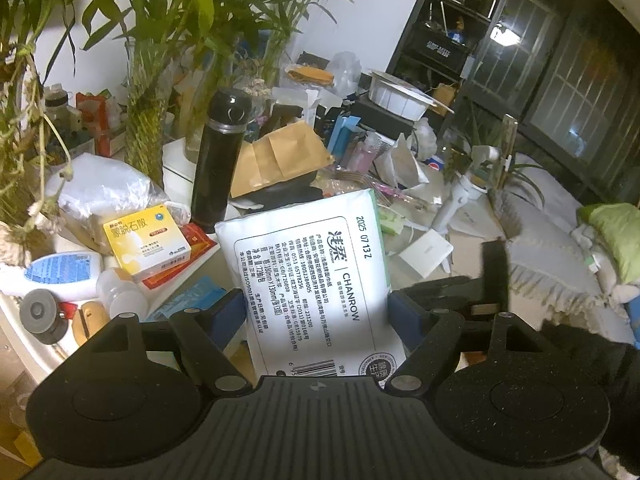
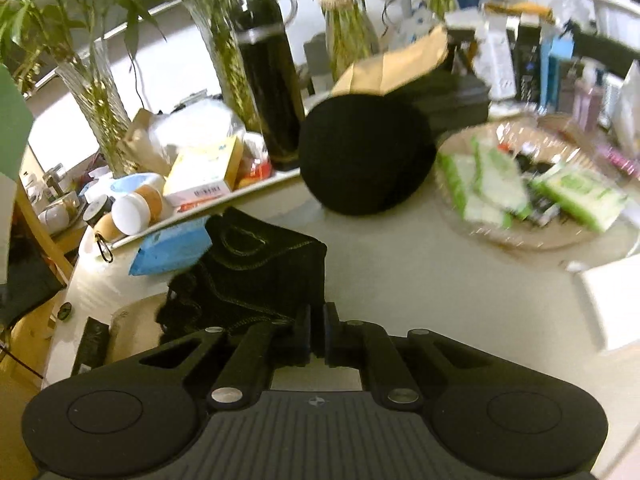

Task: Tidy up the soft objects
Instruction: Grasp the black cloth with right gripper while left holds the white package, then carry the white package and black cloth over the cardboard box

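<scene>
My left gripper [image 1: 320, 312] is shut on a white tissue pack [image 1: 304, 264] with black print, its blue pads pressing both long sides. The pack stands upright above the cluttered table. In the right wrist view my right gripper [image 2: 317, 320] has its jaws closed together, and the near edge of a crumpled black cloth [image 2: 248, 276] with pale stitching runs into them. A round black hat [image 2: 364, 156] lies further back. To the right a clear plastic tray [image 2: 500, 236] holds several green tissue packs [image 2: 576, 196].
A tall black flask [image 1: 218, 160], a yellow medicine box [image 1: 146, 240] and a brown envelope [image 1: 276, 160] crowd the table among plant vases. A blue packet [image 2: 168, 248] lies beside the cloth, a white card [image 2: 612, 304] at the right. Fringed bedding [image 1: 552, 272] lies beyond the table.
</scene>
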